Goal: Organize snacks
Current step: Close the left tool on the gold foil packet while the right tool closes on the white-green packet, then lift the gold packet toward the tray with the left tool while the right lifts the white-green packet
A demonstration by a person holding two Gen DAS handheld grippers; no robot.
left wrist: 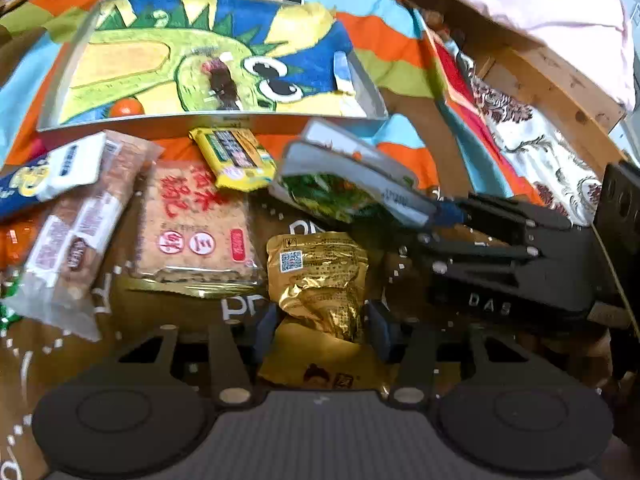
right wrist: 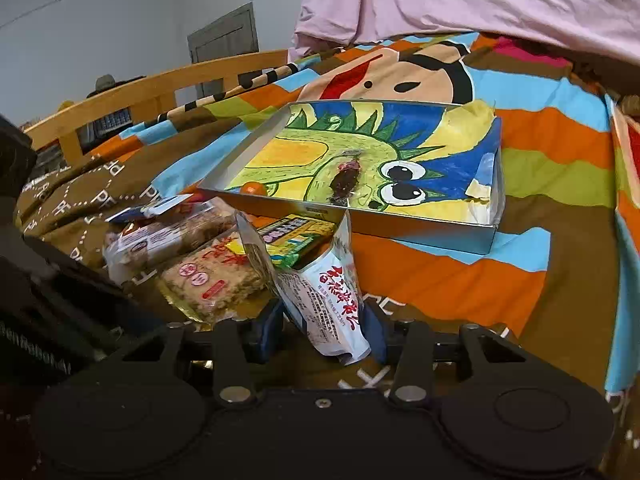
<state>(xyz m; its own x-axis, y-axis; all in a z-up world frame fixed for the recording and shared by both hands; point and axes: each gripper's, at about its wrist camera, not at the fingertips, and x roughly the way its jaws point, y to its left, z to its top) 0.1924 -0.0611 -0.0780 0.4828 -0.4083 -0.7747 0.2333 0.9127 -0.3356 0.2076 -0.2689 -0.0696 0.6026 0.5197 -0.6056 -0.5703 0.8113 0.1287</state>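
My left gripper [left wrist: 322,332] is shut on a gold foil snack packet [left wrist: 318,276], held low over the bedspread. My right gripper [right wrist: 326,332] is shut on a white and green snack bag [right wrist: 324,292] and lifts it; the same bag [left wrist: 352,176] and gripper [left wrist: 432,220] show at the right of the left wrist view. A shallow white box [left wrist: 360,76] lined with a dragon drawing lies beyond, holding a dark snack [left wrist: 222,80] and an orange ball [left wrist: 126,108]. The box [right wrist: 494,204] also shows in the right wrist view.
Loose snacks lie on the bedspread: a rice cracker pack [left wrist: 192,224], a yellow packet [left wrist: 234,156], a long bar pack [left wrist: 76,232] and a blue and white pack [left wrist: 44,172]. A wooden bed rail [right wrist: 152,96] runs at the left. A pink cover [right wrist: 460,0] lies behind.
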